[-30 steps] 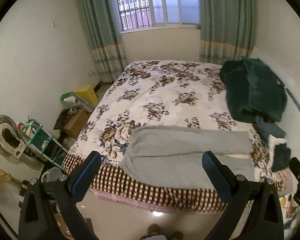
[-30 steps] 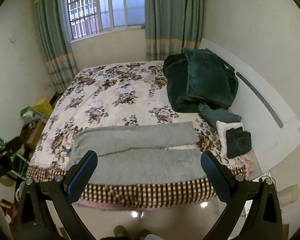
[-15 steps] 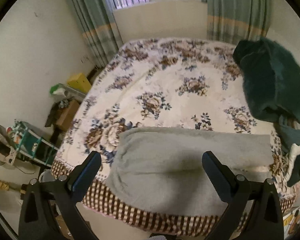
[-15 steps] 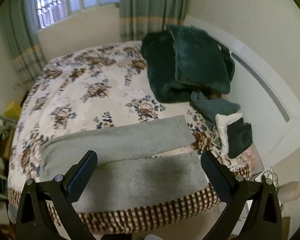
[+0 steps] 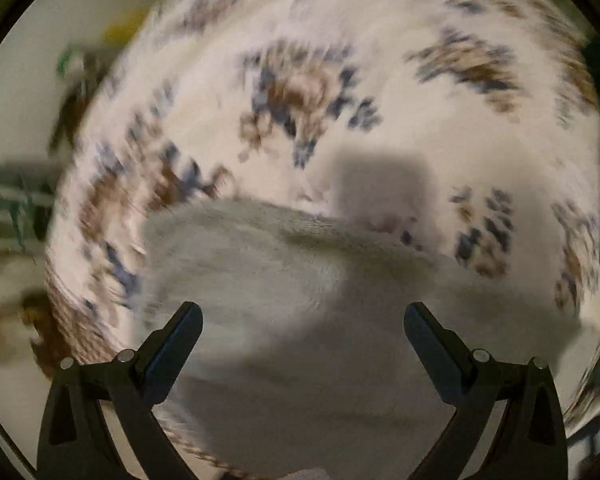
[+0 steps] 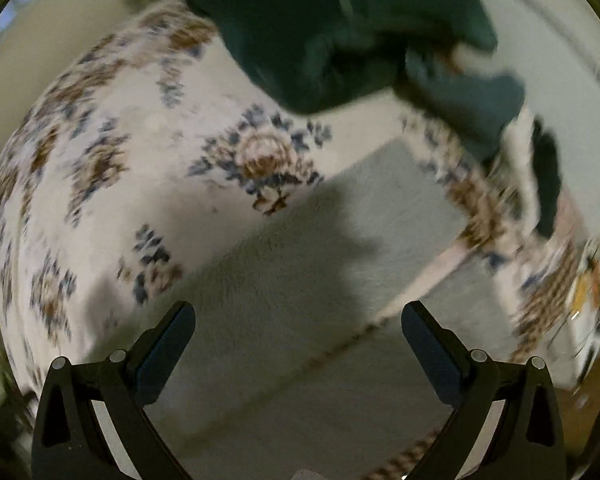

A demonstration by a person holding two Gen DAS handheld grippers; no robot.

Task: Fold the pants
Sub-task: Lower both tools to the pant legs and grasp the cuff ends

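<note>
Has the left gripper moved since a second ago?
Yes. The left gripper has closed in on the bed; the grey pants now fill its lower view.

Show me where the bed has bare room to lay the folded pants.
Bare floral sheet lies beyond the gray pants, left of the dark green blanket. The right side is crowded: blanket and small clothes. Both the left gripper and right gripper are open over the pants.

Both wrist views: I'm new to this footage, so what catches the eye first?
The grey pants spread along the bed's near edge, under both open grippers, left and right. Around them lies the floral bedspread, and a dark green blanket is heaped at the far right.
</note>
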